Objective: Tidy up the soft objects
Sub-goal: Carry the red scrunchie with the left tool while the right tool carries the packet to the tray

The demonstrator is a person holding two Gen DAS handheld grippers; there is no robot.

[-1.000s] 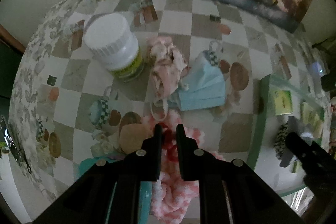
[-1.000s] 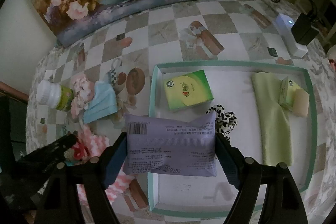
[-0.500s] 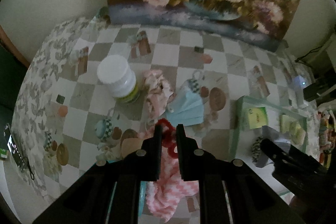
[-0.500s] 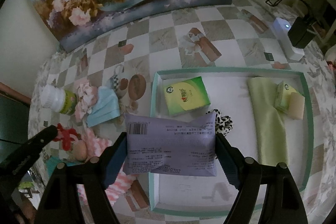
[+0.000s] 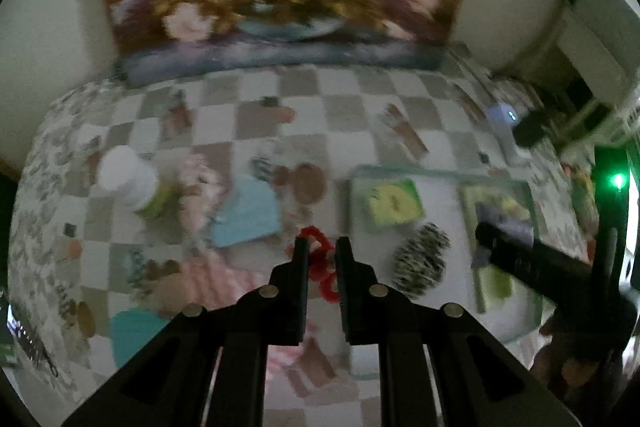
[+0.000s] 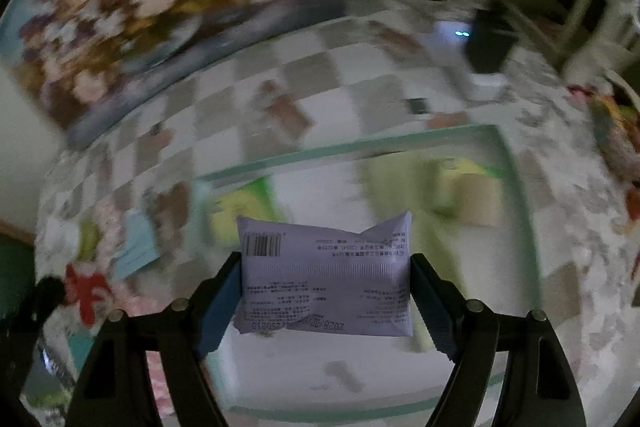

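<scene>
The left gripper (image 5: 321, 247) is clamped on a red fuzzy scrunchie (image 5: 320, 265), held above the checked tablecloth (image 5: 256, 123). At its three o'clock lies a black-and-white spotted scrunchie (image 5: 420, 265) inside the shallow green-rimmed tray (image 5: 400, 171). The right gripper (image 6: 325, 281) grips a pale purple plastic tissue pack (image 6: 325, 277) by both ends above the tray, a green tissue box (image 6: 240, 205) at its ten o'clock.

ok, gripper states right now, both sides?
Left gripper: closed on the red scrunchie.
Right gripper: closed on the purple pack.
</scene>
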